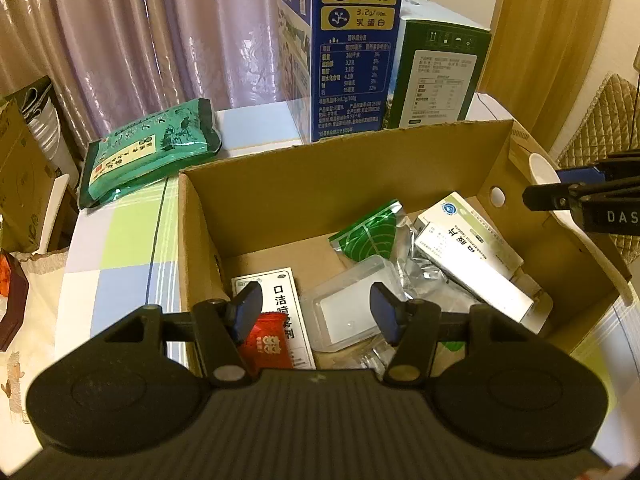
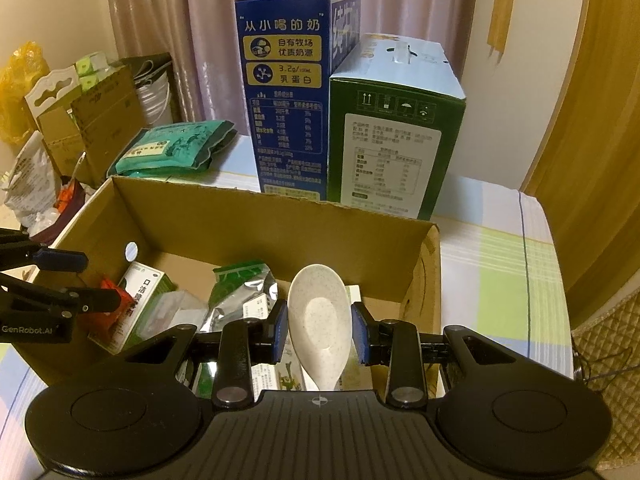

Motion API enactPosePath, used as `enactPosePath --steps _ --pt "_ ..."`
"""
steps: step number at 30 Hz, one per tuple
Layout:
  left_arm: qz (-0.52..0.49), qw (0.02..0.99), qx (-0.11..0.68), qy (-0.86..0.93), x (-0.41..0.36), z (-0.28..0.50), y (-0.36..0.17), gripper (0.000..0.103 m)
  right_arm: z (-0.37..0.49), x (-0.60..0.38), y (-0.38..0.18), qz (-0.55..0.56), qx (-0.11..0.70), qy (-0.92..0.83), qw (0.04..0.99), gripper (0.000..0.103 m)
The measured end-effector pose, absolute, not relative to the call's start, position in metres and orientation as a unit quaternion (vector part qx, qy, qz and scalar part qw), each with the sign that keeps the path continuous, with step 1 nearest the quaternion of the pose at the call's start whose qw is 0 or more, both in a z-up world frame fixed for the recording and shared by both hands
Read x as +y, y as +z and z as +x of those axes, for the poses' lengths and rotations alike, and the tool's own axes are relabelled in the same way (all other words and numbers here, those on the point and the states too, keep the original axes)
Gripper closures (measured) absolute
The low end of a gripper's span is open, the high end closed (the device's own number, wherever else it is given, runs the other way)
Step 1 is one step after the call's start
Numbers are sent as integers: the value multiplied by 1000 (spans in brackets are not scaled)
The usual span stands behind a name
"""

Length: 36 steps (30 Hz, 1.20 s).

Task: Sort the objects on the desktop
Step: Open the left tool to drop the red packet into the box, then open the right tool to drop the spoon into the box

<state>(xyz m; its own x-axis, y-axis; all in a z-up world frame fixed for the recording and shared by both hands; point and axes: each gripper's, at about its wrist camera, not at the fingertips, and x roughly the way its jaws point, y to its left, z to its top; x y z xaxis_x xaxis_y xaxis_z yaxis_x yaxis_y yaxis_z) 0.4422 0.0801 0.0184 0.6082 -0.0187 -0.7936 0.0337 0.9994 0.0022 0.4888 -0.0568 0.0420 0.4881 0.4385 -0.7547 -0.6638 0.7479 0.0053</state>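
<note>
While the left gripper (image 1: 314, 308) is held over the near-left part of the cardboard box (image 1: 280, 196), its jaws are spread wide and nothing is gripped between them; the red sachet (image 1: 269, 344) and the clear plastic case (image 1: 352, 304) are seen below, lying inside the box. The right gripper (image 2: 320, 332) is positioned above the right side of the same box (image 2: 248, 216), and a speckled white spoon (image 2: 318, 320) is seen between its blue pads (image 2: 280, 330), bowl pointing forward. The jaws are set roughly to the spoon's width; firm contact cannot be told, as small gaps appear at the sides. In the box are also seen a white medicine box (image 1: 468, 256), a green foil pouch (image 1: 372, 232) and a spray carton (image 2: 140, 304). Behind it, a blue milk carton (image 2: 288, 92) and a green carton (image 2: 392, 136) are stood upright side by side on the checked tablecloth (image 2: 496, 264).
</note>
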Motion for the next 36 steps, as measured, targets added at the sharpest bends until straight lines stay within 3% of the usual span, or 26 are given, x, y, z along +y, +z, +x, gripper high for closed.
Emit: enactPosePath --steps 12,13,14,16,24,27,31,36 --pt "8 898 439 -15 84 439 21 49 487 -50 47 -140 376 333 853 72" --pt "7 899 438 -15 84 438 21 49 487 -50 48 -138 372 334 855 70" --pt "7 899 438 -16 85 438 21 49 487 -49 49 -136 369 331 858 55" --pt "7 899 437 -15 86 436 22 49 486 -50 51 -130 362 332 861 33" --pt "7 903 430 -9 88 426 26 48 485 -57 52 -130 368 332 859 32" --pt "7 907 422 -5 86 419 33 39 480 -62 53 -135 369 332 858 30" --pt "1 912 410 -1 84 404 45 23 469 -70 58 -131 375 332 856 17" --pt "-10 915 403 -3 81 379 56 13 446 -82 67 -127 382 329 854 5"
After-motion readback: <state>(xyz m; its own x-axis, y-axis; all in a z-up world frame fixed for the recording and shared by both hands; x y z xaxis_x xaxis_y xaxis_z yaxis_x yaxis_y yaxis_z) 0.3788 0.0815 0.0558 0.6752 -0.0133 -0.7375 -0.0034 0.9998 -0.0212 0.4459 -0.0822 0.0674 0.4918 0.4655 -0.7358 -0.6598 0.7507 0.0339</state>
